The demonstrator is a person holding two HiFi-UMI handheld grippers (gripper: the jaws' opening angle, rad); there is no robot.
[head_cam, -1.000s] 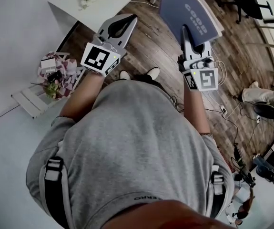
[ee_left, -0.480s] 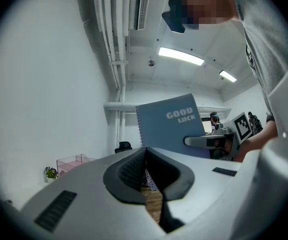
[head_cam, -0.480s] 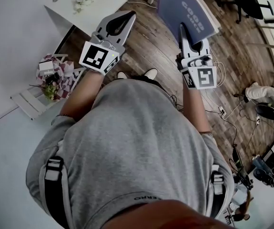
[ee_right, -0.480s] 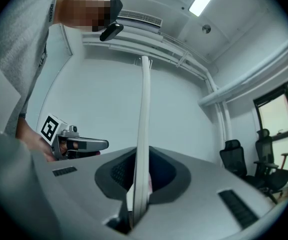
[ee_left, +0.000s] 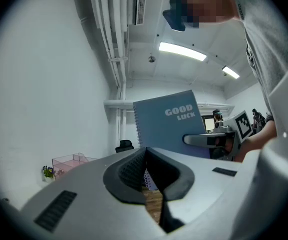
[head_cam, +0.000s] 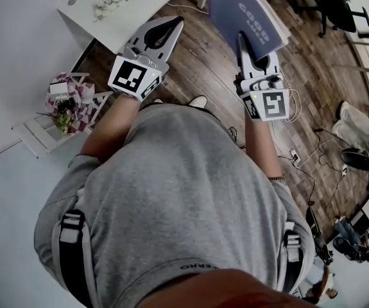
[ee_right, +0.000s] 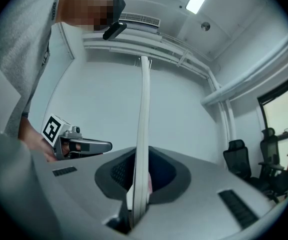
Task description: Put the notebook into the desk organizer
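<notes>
So my right claw [head_cam: 242, 43] is clamped on the bottom edge of the notebook [head_cam: 248, 11]. It's the blue spiral one, and it's standing up out of the jaws over the floor, not resting on anything. Its long side runs up and away from me, with the spiral on the edge facing my left claw [head_cam: 171, 24]. That one is closed with nothing in it, just held out beside the other.

What matters for the next bit: the white desk [head_cam: 139, 5] is ahead and off to the left, past the left claw. So the empty claw is the nearer one, and the notebook has to travel left and forward across it to get there. In the left gripper view there's a clear pink box [ee_left: 71, 160] low on the left. My best guess is that's the organizer, but it's small and at the edge of the picture, so I wouldn't swear to it.

Annoying parts: I can't see any slots or which way they face. The head view cuts the desk off at the top, and the right gripper view shows the notebook edge-on against wall and ceiling.
</notes>
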